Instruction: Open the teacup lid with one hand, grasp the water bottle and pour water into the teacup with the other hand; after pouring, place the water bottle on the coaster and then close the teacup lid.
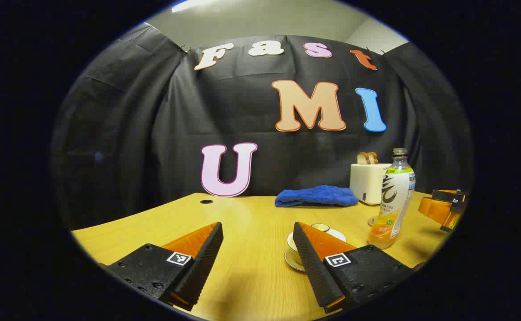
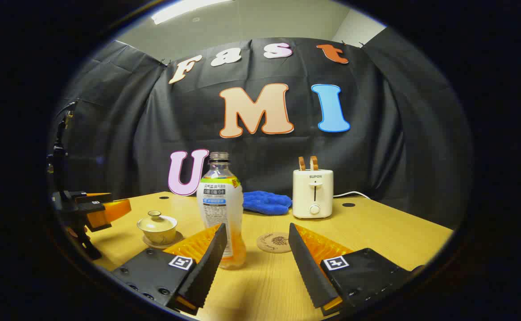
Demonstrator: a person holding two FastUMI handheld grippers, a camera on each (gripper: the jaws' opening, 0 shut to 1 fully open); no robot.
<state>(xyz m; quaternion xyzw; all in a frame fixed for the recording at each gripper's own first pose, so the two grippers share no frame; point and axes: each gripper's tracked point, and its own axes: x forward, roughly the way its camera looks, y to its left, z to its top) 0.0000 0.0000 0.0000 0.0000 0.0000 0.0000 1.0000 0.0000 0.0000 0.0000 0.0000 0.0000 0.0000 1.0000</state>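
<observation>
While both tongs, left and right, are held spread and empty, the lidded cream porcelain teacup and clear plastic water bottle are seen upright on the wooden table, beside the round cork coaster.

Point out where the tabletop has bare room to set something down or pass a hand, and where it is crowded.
Bare wood lies right of the toaster and coaster, out to the table edge, and left of the teacup toward the small hole. Crowded: teacup, water bottle and coaster sit close together, with the blue cloth and toaster behind them.
</observation>
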